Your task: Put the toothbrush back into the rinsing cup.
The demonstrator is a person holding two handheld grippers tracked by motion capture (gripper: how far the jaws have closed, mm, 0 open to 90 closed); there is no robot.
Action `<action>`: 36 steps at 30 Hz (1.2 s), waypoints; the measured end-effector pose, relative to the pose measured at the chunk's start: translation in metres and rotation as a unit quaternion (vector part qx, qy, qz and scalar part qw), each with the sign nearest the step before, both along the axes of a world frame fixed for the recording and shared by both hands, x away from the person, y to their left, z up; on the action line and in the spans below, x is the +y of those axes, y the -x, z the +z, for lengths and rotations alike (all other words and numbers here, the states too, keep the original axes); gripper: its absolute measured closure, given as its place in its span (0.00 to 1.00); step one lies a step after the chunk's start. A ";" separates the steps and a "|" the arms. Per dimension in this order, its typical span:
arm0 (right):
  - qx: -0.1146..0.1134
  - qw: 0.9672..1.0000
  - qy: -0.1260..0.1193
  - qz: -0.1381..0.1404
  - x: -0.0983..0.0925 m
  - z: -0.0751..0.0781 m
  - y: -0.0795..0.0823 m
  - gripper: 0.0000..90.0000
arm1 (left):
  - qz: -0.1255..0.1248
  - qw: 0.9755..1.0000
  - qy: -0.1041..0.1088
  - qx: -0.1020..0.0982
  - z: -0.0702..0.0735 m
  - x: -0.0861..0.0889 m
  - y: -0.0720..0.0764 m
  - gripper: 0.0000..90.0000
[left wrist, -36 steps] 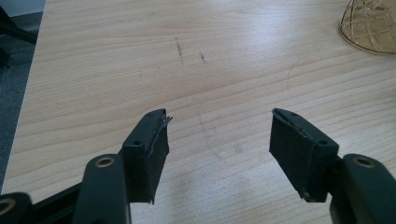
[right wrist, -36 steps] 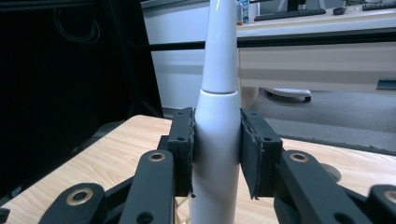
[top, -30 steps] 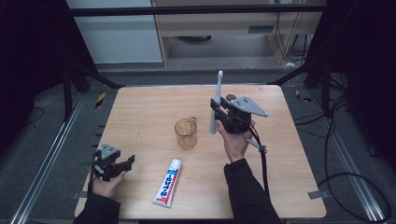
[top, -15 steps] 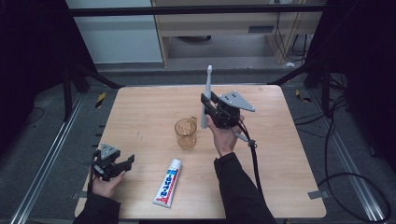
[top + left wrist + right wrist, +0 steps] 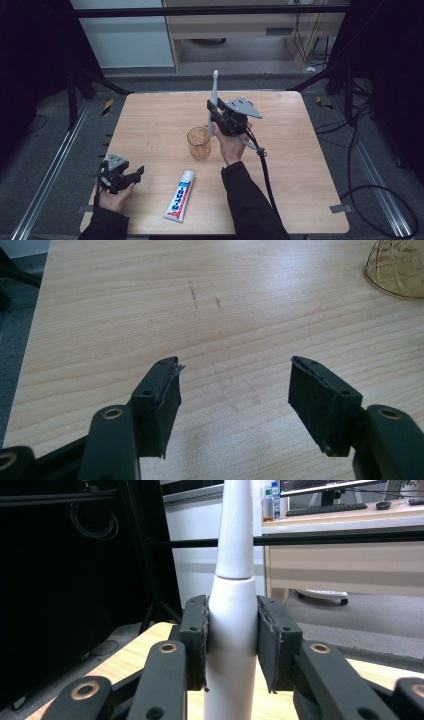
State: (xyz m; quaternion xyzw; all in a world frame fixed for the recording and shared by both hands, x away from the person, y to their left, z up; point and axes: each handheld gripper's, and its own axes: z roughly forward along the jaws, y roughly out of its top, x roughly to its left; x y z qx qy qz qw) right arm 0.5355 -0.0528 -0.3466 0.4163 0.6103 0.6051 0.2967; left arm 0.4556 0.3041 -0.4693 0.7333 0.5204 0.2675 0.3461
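Since a second ago my right gripper [image 5: 214, 116] has slid across toward the amber glass cup [image 5: 199, 142], and the white electric toothbrush [image 5: 213, 100] has come along with it; my left gripper [image 5: 131, 175] has stayed put near the left front corner of the table [image 5: 310, 165], wide open with nothing in it, bare wood between its black pads [image 5: 160, 400]; the toothpaste tube [image 5: 180, 195] has not moved either.

My right gripper is clamped shut on the toothbrush; both pads [image 5: 195, 640] press flat on the fat white handle [image 5: 232, 645], just under the seam where the thin neck begins; the brush stands straight up, head high above the jaws, bottom end hanging just beside the cup's rim, a little above it.

I think the brush is stiff, smooth and slippery, and a bit heavy at the bottom; so the thick handle is the best place to squeeze, not the skinny neck; the cup looks light and easy to tip or crack, so I should lower the brush in gently.
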 end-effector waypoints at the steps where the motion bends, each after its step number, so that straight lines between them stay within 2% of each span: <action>1: 0.000 1.000 0.000 0.000 0.000 0.000 0.000 0.75 | 0.000 1.000 0.000 0.000 0.000 0.000 0.000 0.41; 19: 0.006 1.000 0.004 0.015 0.018 -0.011 -0.006 0.75 | 0.000 1.000 0.000 0.000 0.000 0.000 0.000 0.41; 28: 0.009 1.000 0.022 0.018 0.028 -0.020 -0.007 0.75 | 0.000 1.000 -0.001 0.000 0.000 0.000 0.000 0.41; 36: 0.016 0.999 0.024 0.017 0.028 -0.029 -0.009 0.75 | 0.000 1.000 -0.002 0.000 0.000 0.000 0.000 0.41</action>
